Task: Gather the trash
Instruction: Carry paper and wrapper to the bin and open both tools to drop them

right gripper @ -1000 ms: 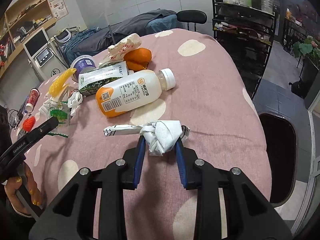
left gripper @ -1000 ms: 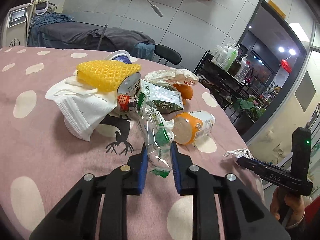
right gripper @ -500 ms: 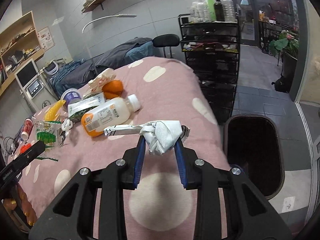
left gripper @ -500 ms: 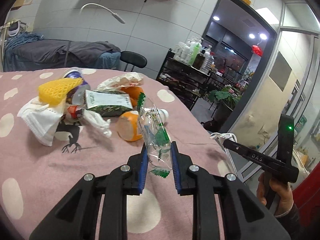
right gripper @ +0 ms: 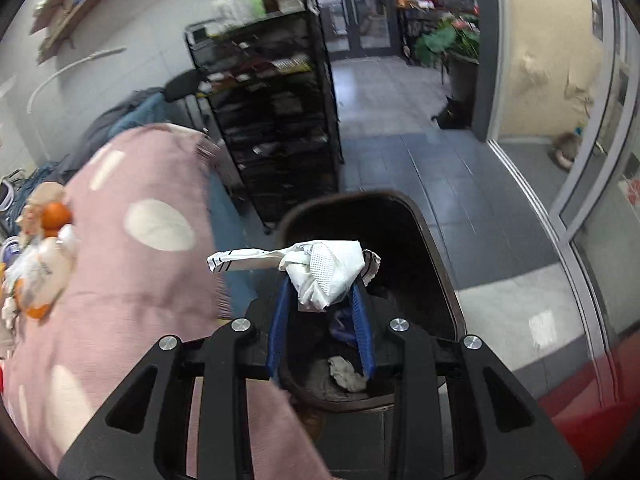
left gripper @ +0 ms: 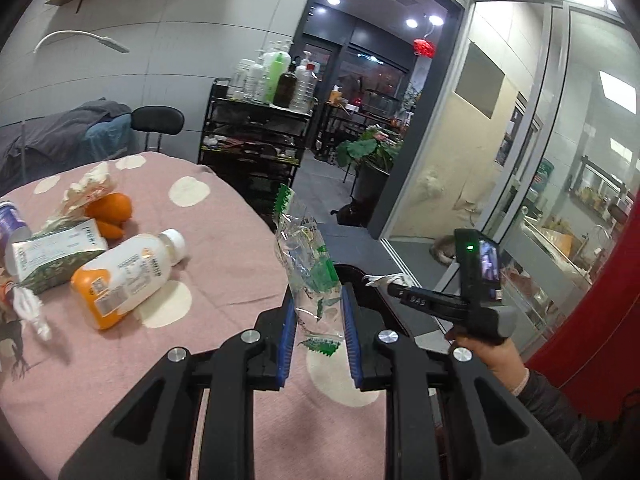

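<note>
Carrying stage: right gripper (right gripper: 320, 300) clamped on crumpled white paper wad (right gripper: 324, 272), above dark oval bin (right gripper: 436, 248). Left gripper (left gripper: 318, 312) pinching clear green-printed plastic wrapper (left gripper: 308, 264) over pink spotted tablecloth (left gripper: 224, 240). Next: release over bin.

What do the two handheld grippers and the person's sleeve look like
Both the left gripper and the right gripper have matte black angular plastic frames with triangular cutouts, silver round bolts and ribbed blue finger pads. The right one carries white lettering and a small screen with a green light. The sleeve is dark fabric with a pale cuff.
</note>
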